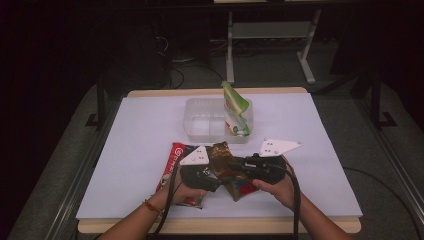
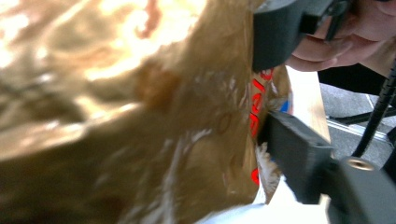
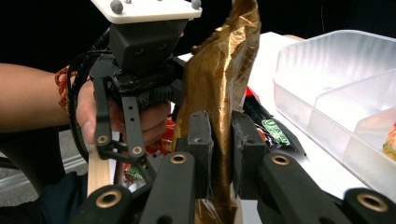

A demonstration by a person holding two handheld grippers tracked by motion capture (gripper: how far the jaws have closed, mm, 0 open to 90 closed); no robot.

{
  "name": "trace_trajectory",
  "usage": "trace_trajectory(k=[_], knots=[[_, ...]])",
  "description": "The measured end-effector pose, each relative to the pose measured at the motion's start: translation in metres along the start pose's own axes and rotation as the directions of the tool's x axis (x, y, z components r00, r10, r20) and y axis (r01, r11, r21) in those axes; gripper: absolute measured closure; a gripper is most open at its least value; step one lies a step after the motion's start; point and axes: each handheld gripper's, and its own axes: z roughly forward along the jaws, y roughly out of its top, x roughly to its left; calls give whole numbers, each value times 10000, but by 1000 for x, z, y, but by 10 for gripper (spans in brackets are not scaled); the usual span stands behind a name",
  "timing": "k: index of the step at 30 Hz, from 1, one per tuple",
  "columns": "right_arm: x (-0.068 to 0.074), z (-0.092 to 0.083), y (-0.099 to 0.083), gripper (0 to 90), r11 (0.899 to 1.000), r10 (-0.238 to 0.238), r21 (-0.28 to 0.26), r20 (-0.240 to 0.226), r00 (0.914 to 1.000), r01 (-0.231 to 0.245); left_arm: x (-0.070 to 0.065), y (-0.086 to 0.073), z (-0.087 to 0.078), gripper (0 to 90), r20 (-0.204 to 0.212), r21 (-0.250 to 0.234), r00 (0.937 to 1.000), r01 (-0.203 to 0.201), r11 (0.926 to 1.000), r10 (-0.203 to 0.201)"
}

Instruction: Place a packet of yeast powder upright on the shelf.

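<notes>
A: What do the surface and the room look like?

B: A white sheet covers the table (image 1: 310, 150), and a wooden edge shows along its near side. Past the table the room is dark, with grey floor and the white legs of another desk (image 1: 305, 60). A clear plastic tray (image 1: 200, 122) sits on the far half of the table, with a green and white packet (image 1: 235, 107) standing up out of its right part.

A: How are the person's hands posed?

B: Both forearms come in from the near edge, on the near side of the tray. The left hand (image 1: 187, 192) and the right hand (image 1: 277, 190) face each other, so the two grippers point inward and meet over a golden-brown wrapper (image 1: 225, 167).

A: And the grippers themselves?

B: The right gripper (image 3: 223, 154) is clamped on the wrapper, its two black pads pressing the foil from both sides and holding it upright. The left gripper (image 1: 212, 175) is against the same wrapper. In its own view the foil fills the space ahead and one jaw lies at the wrapper's edge, but whether its pads press on it cannot be told.

A: Anything else close by?

B: A red packet (image 1: 172, 165) lies flat on the sheet, nearer than the tray and partly under the left gripper.
</notes>
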Motion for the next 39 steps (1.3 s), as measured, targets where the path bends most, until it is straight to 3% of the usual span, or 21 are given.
trace_trajectory(k=[3, 9, 13, 15, 19, 22, 26, 30, 35, 39], knots=[[-1, 0, 0, 760, 10000, -6, -48, 98, 10000, 7, 2, 0, -2, 556, -82, -49, 10000, 33, 10000, -33], [-1, -1, 1, 691, 10000, -27, -30, 225, 9997, 28, -1, 1, -5, 665, -289, -80, 9993, -235, 9997, 232], [-1, -5, 2, 615, 9999, -147, -2, 463, 9988, 147, -2, 2, -7, 699, -609, -73, 9975, -375, 9993, 370], [-2, -7, 4, 530, 9996, -282, 73, 709, 9971, 277, 0, 2, -9, 706, -739, -51, 9970, -252, 9997, 248], [-4, -17, 4, 443, 9985, -532, 168, 1117, 9923, 516, 5, 2, -15, 713, -1009, -125, 9949, -67, 9999, 54], [-5, -26, 3, 415, 9961, -871, 244, 1451, 9856, 844, 9, 2, -19, 716, -1153, -288, 9933, 45, 9996, -78], [-9, -33, -4, 363, 9882, -1436, 824, 2055, 9681, 1291, 12, 4, -27, 718, -1270, -566, 9916, 180, 9982, -251], [-15, -41, -14, 319, 9775, -1899, 1437, 2822, 9404, 1542, 14, 8, -36, 720, -1465, -844, 9887, 182, 9963, -305], [-24, -49, -29, 260, 9746, -1788, 1900, 3408, 9230, 1186, 19, 11, -47, 724, -1898, -1114, 9806, 274, 9934, -483], [-27, -55, -42, 255, 9749, -1515, 2081, 3576, 9215, 795, 24, 14, -57, 725, -2302, -1154, 9698, 551, 9918, -807]])
